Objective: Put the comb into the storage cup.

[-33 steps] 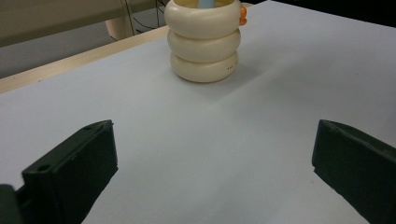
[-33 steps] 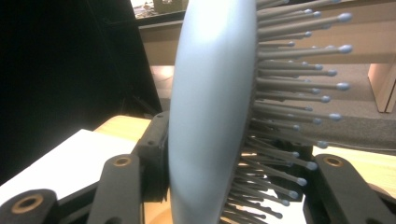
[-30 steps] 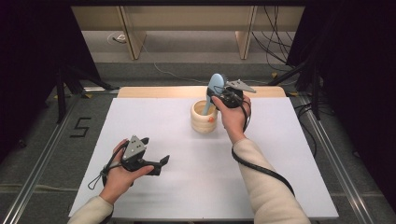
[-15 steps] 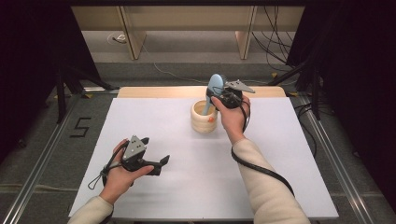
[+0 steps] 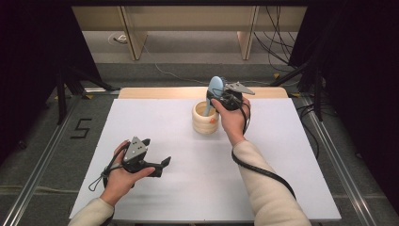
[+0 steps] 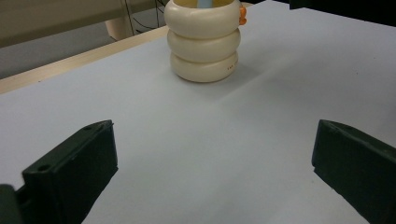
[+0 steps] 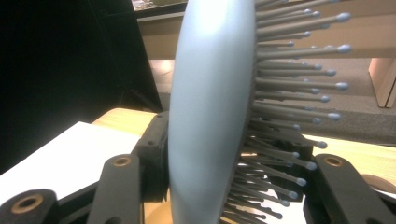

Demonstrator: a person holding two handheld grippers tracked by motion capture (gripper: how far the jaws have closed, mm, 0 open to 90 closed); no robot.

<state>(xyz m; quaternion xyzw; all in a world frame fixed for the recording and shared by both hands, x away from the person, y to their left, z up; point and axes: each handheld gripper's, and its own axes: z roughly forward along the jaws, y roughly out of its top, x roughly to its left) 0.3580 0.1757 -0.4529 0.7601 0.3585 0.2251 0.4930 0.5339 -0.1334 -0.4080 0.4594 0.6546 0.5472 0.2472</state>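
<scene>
With the right tongs clenched on the blue hairbrush, its handle down in the cream holder near the tabletop's far edge, a sideways pull could tip this holder, because the left tongs rest open and do not steady it.

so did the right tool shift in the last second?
No. The right tool, shut on the blue hairbrush, sits at the same spot over the cream holder near the table's far edge.

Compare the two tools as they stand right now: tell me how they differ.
The right tool is shut on the light blue hairbrush, held upright in the cream ringed cup; the left tool is open with nothing between its jaws. The right tool is raised at the table's far side; the left tool sits low near the front edge. Each is held in one hand.
</scene>
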